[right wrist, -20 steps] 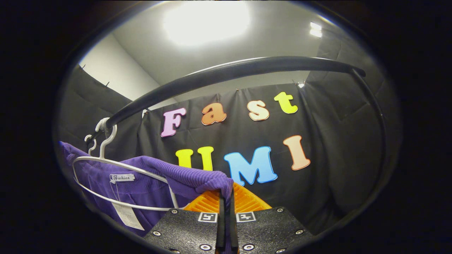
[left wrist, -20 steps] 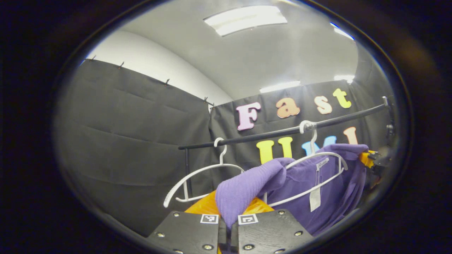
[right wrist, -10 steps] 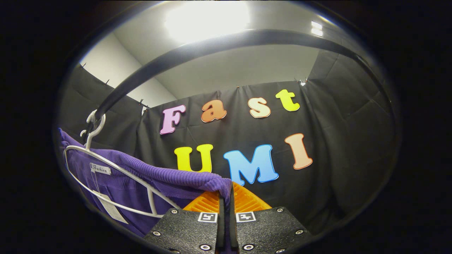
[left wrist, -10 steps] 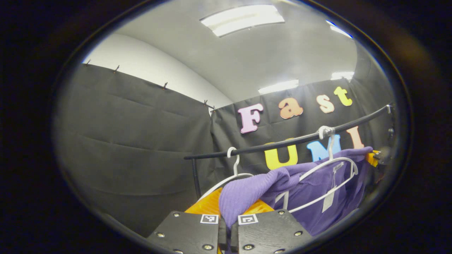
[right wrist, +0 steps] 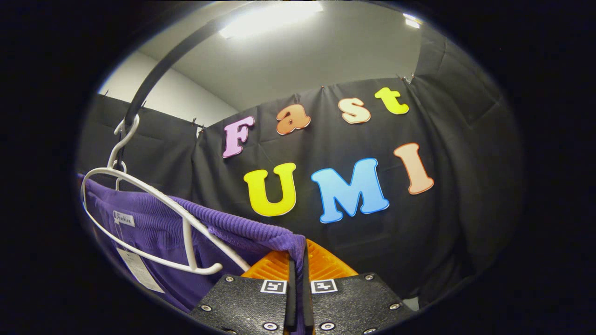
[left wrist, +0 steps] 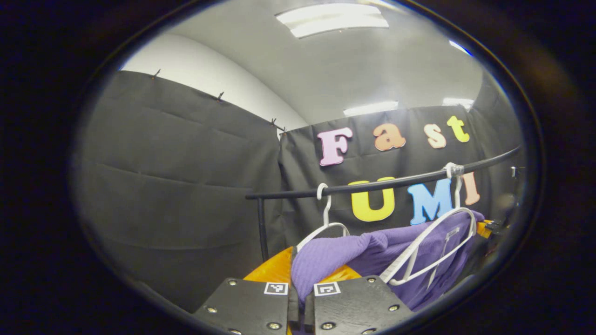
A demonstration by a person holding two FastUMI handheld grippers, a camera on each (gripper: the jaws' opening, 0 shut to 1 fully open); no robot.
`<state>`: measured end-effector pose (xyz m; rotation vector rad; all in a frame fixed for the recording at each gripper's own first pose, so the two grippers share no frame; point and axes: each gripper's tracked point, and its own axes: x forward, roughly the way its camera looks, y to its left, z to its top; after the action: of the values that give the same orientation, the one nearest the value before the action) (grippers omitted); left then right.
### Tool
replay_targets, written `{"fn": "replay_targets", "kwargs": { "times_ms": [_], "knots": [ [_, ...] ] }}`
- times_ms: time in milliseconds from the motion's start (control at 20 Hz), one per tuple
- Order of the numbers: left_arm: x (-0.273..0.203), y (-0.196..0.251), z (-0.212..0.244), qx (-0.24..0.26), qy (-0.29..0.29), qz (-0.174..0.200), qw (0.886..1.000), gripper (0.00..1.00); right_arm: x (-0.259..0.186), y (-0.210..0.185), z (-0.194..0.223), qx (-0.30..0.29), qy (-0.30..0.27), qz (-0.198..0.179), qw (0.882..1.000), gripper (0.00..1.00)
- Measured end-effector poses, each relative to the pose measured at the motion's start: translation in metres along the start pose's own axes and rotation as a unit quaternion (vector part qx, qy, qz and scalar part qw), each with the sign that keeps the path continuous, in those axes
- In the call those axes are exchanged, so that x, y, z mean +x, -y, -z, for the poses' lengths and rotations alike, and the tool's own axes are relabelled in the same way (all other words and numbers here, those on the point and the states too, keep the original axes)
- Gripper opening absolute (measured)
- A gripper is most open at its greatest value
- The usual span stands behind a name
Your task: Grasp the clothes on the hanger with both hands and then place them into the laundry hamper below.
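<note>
A purple knit garment [left wrist: 372, 253] stretches between my two grippers, below the rail. My left gripper [left wrist: 298, 284] is shut on one bunched end of it. In the right gripper view the purple garment [right wrist: 195, 223] runs from the left into my right gripper [right wrist: 298, 253], which is shut on its ribbed edge. A white hanger [left wrist: 433, 251] hooks on the black rail [left wrist: 382, 184] and lies tilted across the cloth, with one arm of it standing free of the fabric. The same white hanger [right wrist: 153, 218] hangs from the rail [right wrist: 153, 74] at the left of the right gripper view. The other gripper [left wrist: 491, 228] shows far right.
A second, bare white hanger [left wrist: 323, 223] hangs on the rail to the left of the garment. The rail's upright post [left wrist: 263, 228] stands at its left end. Black cloth walls close the booth behind and to the sides.
Both grippers have come down with the garment; the rail has risen in both views. The cloth has slid off the hanger, which now tilts more steeply and swings to the right along the rail.
</note>
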<state>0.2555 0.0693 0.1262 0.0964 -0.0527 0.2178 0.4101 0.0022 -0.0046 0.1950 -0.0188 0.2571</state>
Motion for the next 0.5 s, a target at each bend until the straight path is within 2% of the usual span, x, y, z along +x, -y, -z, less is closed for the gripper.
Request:
{"fn": "replay_targets", "kwargs": {
  "times_ms": [50,200,250,450,500],
  "knots": [
    [-0.001,0.002,0.008,-0.009,-0.008,0.004,1.000,0.10,0.003,0.003,0.009,0.010,-0.015,0.000,1.000,0.05],
    [0.001,0.005,0.028,-0.010,-0.025,0.006,1.000,0.05,0.003,0.008,0.035,0.021,-0.052,0.002,0.998,0.05],
    [0.001,0.006,0.032,-0.006,-0.029,0.005,1.000,0.01,0.000,0.009,0.042,0.017,-0.060,0.003,0.998,0.05],
    [-0.008,0.006,0.048,0.007,-0.043,0.005,0.999,0.01,-0.007,0.012,0.061,0.001,-0.082,0.007,0.997,0.05],
    [-0.010,0.007,0.052,0.012,-0.046,0.005,0.999,0.05,-0.009,0.013,0.064,-0.001,-0.085,0.009,0.996,0.05]
  ]
}}
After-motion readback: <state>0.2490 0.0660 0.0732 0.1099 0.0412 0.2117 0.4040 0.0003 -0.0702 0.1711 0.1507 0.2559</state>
